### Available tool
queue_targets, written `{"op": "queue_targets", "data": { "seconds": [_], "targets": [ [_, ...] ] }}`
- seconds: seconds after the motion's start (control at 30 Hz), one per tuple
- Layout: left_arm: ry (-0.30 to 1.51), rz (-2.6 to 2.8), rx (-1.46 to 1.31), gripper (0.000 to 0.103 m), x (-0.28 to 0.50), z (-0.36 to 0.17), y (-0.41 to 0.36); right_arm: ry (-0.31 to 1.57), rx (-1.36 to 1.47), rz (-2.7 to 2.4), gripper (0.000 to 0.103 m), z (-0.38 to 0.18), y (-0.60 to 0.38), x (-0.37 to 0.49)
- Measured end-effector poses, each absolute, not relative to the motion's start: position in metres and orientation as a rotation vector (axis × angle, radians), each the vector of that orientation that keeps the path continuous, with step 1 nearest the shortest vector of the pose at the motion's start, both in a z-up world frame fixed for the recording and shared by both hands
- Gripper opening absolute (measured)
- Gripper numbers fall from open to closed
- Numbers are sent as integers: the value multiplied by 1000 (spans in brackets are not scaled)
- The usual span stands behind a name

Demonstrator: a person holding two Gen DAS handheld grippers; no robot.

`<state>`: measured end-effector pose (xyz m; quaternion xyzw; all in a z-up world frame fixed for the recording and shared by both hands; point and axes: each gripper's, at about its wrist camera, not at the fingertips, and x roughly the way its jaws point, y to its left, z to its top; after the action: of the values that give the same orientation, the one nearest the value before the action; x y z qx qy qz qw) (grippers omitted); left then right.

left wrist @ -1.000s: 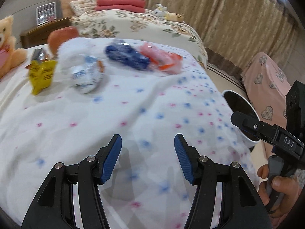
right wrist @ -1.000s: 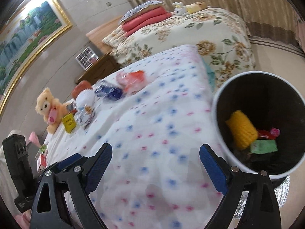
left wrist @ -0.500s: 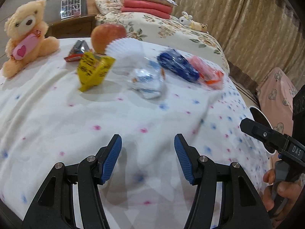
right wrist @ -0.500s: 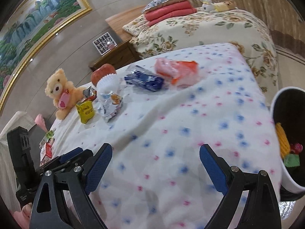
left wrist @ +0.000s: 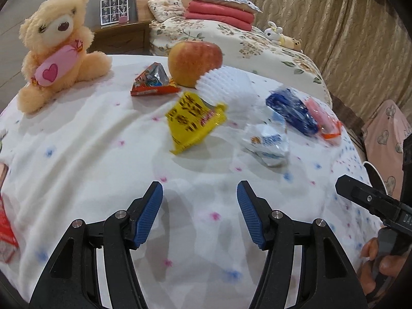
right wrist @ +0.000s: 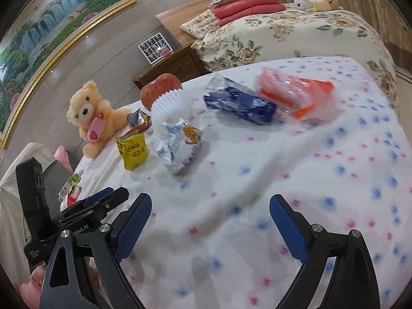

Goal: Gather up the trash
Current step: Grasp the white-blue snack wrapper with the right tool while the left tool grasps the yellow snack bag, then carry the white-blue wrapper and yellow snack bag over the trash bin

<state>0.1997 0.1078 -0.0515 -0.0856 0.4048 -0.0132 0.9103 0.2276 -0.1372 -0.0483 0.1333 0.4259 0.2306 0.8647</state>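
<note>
Hovering over the dotted white bedspread (left wrist: 85, 139), both tools empty. Left gripper (left wrist: 199, 213) showing its blue fingers (left wrist: 150, 216) parted to a middling gap, having just widened slightly, nothing between them. Right gripper (right wrist: 206, 228) standing wide, fingers (right wrist: 134, 225) likewise closing on nothing.

Lying ahead in a loose cluster: yellow wrapper (left wrist: 194, 121) at about 12 o'clock from the left fingers, near but not touching, long axis running from 7 toward 1 o'clock. Crumpled white-and-blue wrapper (left wrist: 267, 141) sitting at 1 o'clock, closer to the right side. Blue packet (left wrist: 291, 113) and pink-orange packet (left wrist: 324, 122) resting farther out at 2 o'clock, side by side. Red foil wrapper (left wrist: 153, 82) lying at 11 o'clock, just beside the apple (left wrist: 194, 63) and its white foam net (left wrist: 224, 85).

Judging the left hand better placed for the yellow wrapper; from the right view (right wrist: 132, 149) it sits off at 10 o'clock, beyond the other tool. Probably needing a wrist roll to cross its narrow width.
</note>
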Motion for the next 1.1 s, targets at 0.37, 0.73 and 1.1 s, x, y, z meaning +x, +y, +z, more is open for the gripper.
{"op": "queue_targets", "data": {
  "seconds": [0.37,0.73,1.1],
  "targets": [
    [812,-34,-135,65,234,-46,123,907,295,501,90,-52,-105,264],
    [829,-67,-88,53,256,-54,117,945,309,507,46,-63,-86,293],
    [849,-86,-120,32,244,-53,109,931,358,541,27,-60,-99,276]
  ]
}}
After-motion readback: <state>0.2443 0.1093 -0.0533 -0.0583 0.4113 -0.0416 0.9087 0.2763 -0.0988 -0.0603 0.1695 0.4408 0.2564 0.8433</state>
